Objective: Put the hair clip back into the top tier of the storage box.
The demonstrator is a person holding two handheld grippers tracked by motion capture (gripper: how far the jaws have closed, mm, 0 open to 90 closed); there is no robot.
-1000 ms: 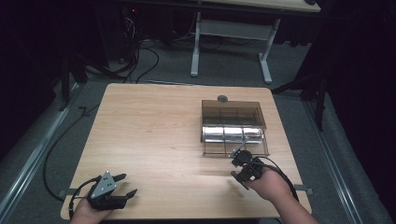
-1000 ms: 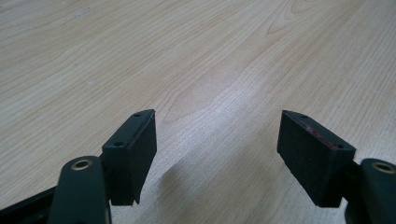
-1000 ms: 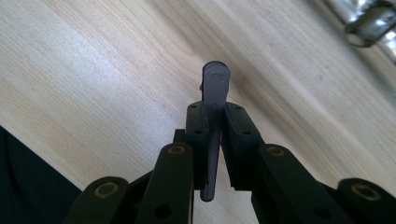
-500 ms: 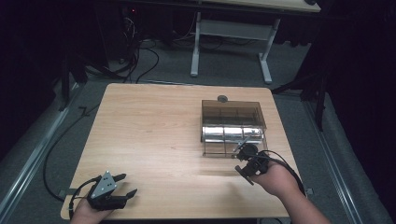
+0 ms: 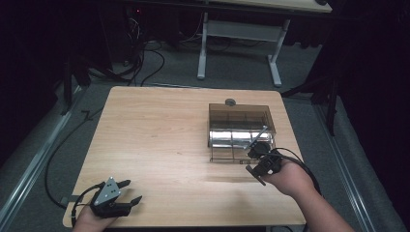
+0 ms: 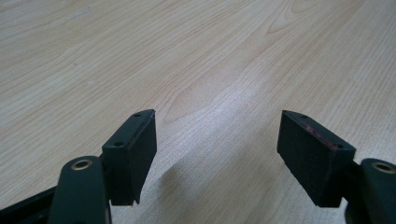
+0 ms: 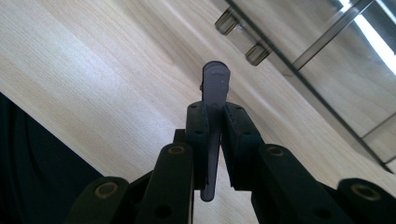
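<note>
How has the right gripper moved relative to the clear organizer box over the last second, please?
Yes: the right gripper, shut on a grey utensil, moved up the picture toward the clear organizer box.

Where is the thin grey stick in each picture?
High view: the grey stick slants up from the right tongs, over the clear box.
Left gripper view: not in it.
Right gripper view: the stick stands mid-picture, pinched between the black pads.
Shared landmark: the wooden table.

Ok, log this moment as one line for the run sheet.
right gripper: shut on grey utensil handle | beside clear compartment box | left gripper: open, nothing between jaws, over wooden table
</note>
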